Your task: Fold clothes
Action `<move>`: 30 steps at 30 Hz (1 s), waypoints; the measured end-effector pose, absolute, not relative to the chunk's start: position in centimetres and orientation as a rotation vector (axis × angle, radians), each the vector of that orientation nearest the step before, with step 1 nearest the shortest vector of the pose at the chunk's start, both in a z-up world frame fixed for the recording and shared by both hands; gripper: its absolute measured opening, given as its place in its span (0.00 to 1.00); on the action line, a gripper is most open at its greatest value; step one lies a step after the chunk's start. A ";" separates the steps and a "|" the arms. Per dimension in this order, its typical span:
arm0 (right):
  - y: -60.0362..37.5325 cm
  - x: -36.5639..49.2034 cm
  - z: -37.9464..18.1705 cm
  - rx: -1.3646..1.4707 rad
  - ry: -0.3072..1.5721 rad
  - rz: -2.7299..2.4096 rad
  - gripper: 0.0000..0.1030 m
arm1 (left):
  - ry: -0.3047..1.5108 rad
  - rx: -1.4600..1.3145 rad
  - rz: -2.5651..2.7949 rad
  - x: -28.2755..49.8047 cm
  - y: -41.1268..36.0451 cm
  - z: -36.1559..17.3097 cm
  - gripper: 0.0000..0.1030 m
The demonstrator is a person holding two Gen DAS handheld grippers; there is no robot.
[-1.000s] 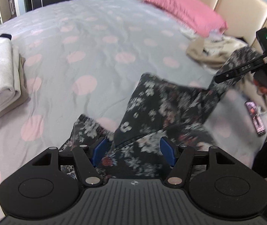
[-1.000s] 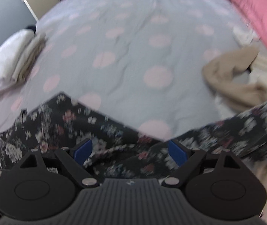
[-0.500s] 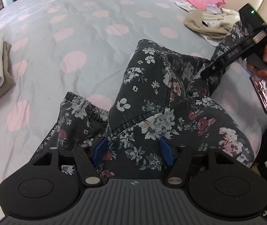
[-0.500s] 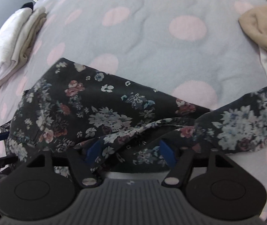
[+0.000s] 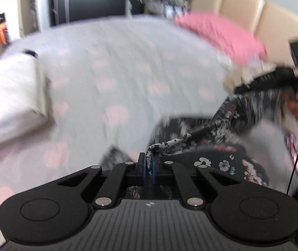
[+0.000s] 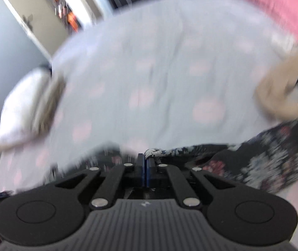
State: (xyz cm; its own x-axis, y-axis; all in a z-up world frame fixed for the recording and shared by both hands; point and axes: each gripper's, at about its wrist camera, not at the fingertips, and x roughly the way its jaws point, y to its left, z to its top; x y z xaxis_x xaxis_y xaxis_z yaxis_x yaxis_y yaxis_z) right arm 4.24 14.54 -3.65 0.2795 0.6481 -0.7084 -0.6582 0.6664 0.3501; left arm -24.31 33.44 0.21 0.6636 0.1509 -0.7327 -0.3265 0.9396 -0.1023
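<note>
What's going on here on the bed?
A person is folding clothes with a handheld tool in each hand. The left tool and the right tool have both just closed on an edge of the dark floral garment, which stretches between them over the polka-dot bedspread. Folded white laundry sits at one side, a beige heap near the pink pillow.

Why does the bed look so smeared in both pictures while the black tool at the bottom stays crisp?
Left wrist view: motion blur streaks the grey pink-dotted bedspread and pink pillow; the left gripper, fixed to the camera, stays sharp, as does the dark floral garment near it. Right wrist view: same streaking around the crisp right gripper; fisheye curves the bed's edge.
</note>
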 end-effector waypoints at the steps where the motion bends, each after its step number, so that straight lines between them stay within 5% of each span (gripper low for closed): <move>1: 13.9 4.4 -2.5 0.020 0.904 0.868 0.02 | 0.764 -0.244 0.293 -24.8 33.7 1.0 0.03; 13: 10.1 4.0 8.0 0.125 0.525 0.801 0.02 | 0.463 -0.191 0.443 -25.9 33.8 9.9 0.04; 24: 8.4 3.5 24.8 0.103 0.210 0.730 0.01 | 0.278 -0.019 0.574 -23.9 33.5 24.1 0.03; 30: 5.3 4.2 25.5 0.078 0.179 0.657 0.01 | 0.266 -0.016 0.632 -25.5 33.9 24.7 0.03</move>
